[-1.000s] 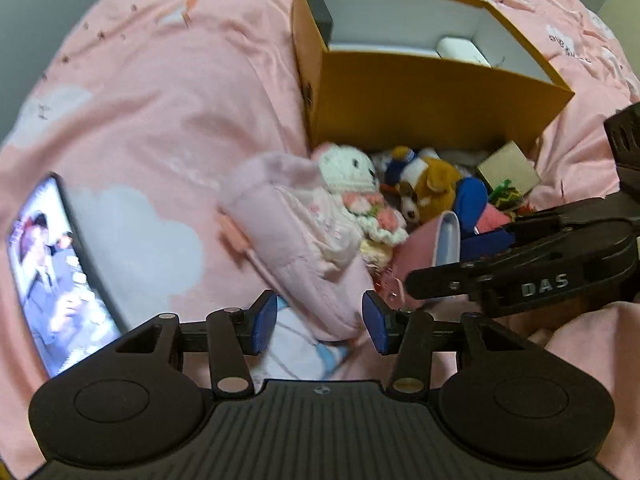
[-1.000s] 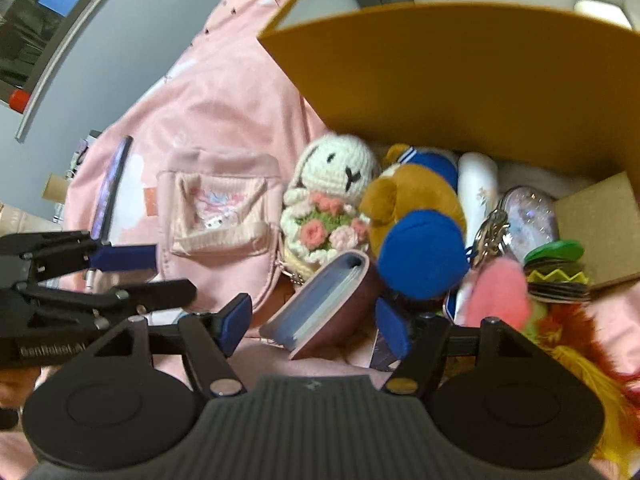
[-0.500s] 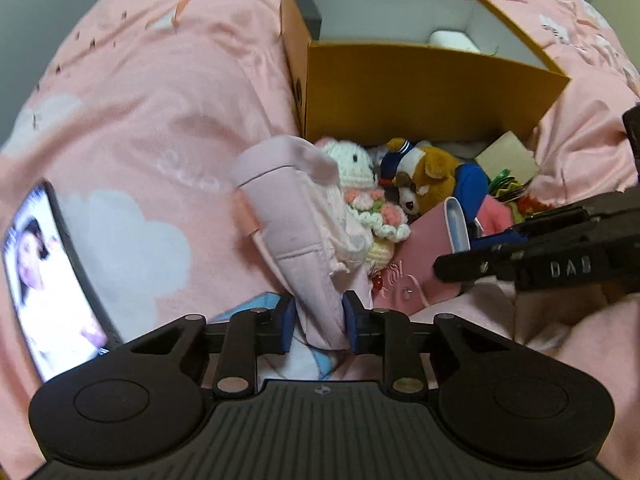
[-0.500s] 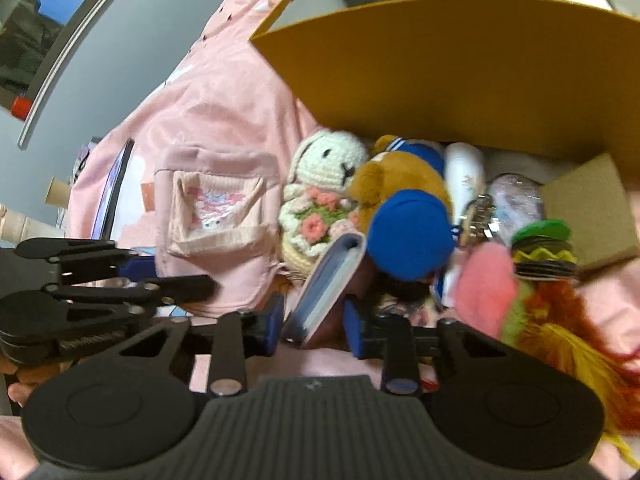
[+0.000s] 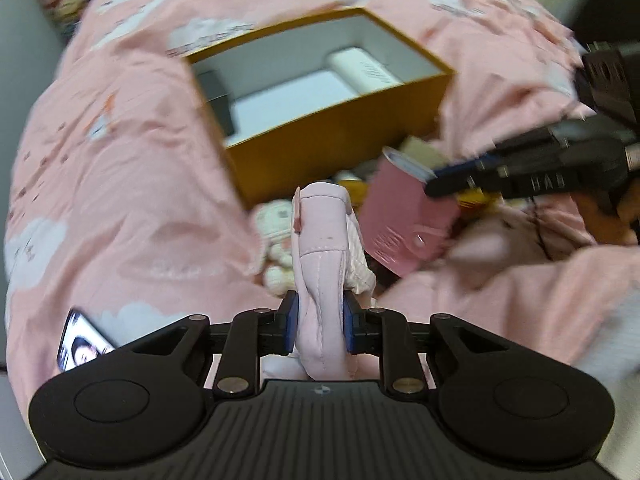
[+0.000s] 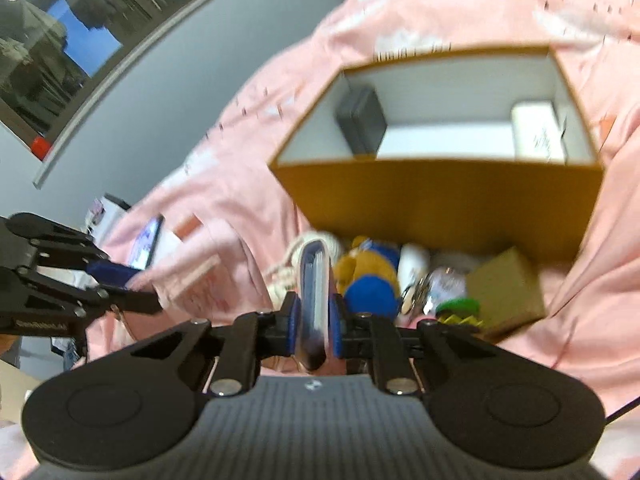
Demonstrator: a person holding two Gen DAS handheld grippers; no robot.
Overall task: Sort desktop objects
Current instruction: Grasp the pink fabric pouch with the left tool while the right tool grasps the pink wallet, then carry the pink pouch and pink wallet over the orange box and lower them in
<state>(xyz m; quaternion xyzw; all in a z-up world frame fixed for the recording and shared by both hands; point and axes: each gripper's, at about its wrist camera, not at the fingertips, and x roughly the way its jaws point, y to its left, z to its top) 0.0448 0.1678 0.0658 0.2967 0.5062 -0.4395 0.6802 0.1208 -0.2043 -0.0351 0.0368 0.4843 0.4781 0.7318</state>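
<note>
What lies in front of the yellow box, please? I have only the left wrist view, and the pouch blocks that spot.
Observer: A brown plush toy with blue parts lies there, beside a white tube.
Operator: Is anything to the right of those?
Observer: A small cardboard box, with a green item next to it.
Operator: How does the right gripper hold its notebook?
Observer: The right gripper's jaws are closing on the pink notebook, which sits edge-on between the pads, page edges facing the camera.
</note>
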